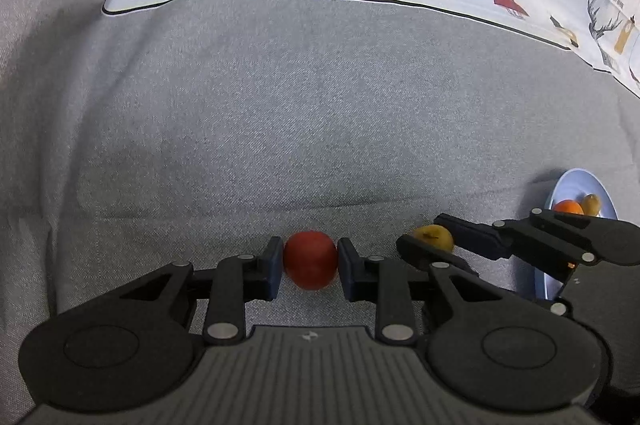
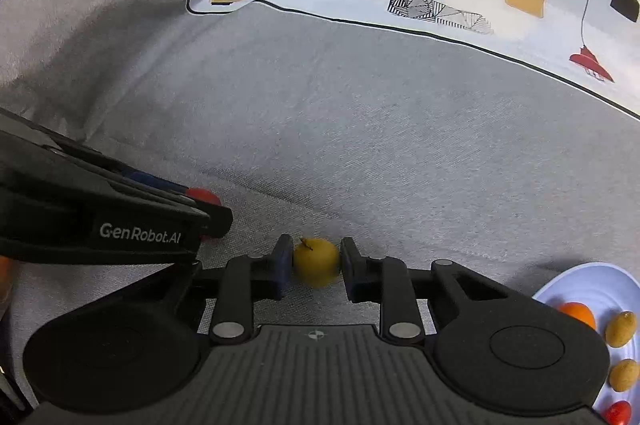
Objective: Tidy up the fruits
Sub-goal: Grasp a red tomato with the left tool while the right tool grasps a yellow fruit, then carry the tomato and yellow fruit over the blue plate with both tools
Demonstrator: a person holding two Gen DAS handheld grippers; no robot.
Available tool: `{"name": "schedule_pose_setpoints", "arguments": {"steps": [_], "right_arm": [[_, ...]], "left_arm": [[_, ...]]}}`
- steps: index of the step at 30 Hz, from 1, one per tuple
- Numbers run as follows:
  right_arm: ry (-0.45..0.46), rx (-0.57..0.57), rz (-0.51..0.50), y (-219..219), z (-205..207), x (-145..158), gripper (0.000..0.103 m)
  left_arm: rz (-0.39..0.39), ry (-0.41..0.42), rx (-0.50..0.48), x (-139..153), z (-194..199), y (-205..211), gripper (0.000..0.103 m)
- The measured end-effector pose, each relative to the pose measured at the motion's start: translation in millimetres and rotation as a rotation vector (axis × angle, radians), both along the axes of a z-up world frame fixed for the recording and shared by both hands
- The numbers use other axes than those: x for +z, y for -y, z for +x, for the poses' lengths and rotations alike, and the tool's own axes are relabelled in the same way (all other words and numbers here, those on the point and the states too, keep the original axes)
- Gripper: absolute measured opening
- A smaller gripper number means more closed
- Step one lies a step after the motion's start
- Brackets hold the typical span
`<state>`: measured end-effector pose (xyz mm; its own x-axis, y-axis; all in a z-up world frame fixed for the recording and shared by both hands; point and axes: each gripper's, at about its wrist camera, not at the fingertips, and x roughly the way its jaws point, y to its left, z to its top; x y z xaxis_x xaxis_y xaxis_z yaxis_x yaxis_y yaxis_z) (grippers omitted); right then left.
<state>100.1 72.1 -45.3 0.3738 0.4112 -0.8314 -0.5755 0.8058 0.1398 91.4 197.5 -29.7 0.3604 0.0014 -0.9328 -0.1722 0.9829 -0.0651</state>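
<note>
A red fruit (image 1: 311,259) was gripped by the left tongs (image 1: 311,267), a yellow fruit (image 2: 316,262) by the right tongs (image 2: 314,267), both beside the blue plate (image 2: 592,285).

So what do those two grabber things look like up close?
Both look alike. The left gripper and right gripper are matte black plastic, with two round knobs, a ribbed grey plate bearing a tiny logo, silver rivets on jointed bars, and dark blue pads on the fingers. White letters on the left one's side read GenRobot.AI. No cables or sleeves show.
</note>
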Motion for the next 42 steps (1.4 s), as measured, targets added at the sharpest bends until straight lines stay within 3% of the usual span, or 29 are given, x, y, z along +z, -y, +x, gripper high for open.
{"name": "schedule_pose_setpoints", "arguments": {"steps": [25,36,42], "right_arm": [[0.064,-0.041,0.046,32.7,-8.0,34.9,0.027],[0.104,-0.117,0.056,105.7,-16.2,53.7,0.027],[0.111,-0.232,0.05,165.7,-9.8,52.4,0.027]], "left_arm": [[0.022,0.06,-0.017,30.0,-6.4,18.0,0.031],[-0.013,0.158,-0.117,46.4,-4.8,79.7,0.031],[-0.065,0.215,-0.186,52.4,0.9,117.4,0.031]]}}
